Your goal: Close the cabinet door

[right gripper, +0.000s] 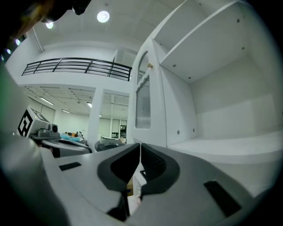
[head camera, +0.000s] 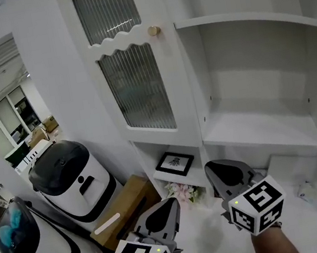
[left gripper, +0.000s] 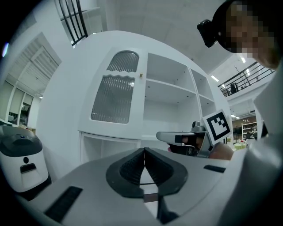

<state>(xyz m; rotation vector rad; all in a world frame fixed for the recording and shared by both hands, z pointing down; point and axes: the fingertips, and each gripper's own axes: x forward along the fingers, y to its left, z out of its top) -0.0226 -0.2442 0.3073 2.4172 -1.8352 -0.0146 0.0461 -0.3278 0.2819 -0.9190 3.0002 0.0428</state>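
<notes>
Far left, floor: 2 white machines w/ black tops (head camera: 70, 172), then cardboard box (head camera: 124, 209). Left gripper (head camera: 166, 206) low in front of the cabinet, jaws clenched, nothing between them. Cabinet door (head camera: 133, 79), ribbed glass, small round knob (head camera: 154, 30), stands swung open to the left of the bare shelves (head camera: 266, 129). Below the door: framed picture (head camera: 174, 163) in a cubby, pink flowers (head camera: 182, 192) just beneath. Right gripper (head camera: 222, 169) beside the flowers, jaws clenched, empty, apart from the door.

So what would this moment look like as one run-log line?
cabinet door: open | left gripper: shut, empty | right gripper: shut, empty | contact: neither touches door
</notes>
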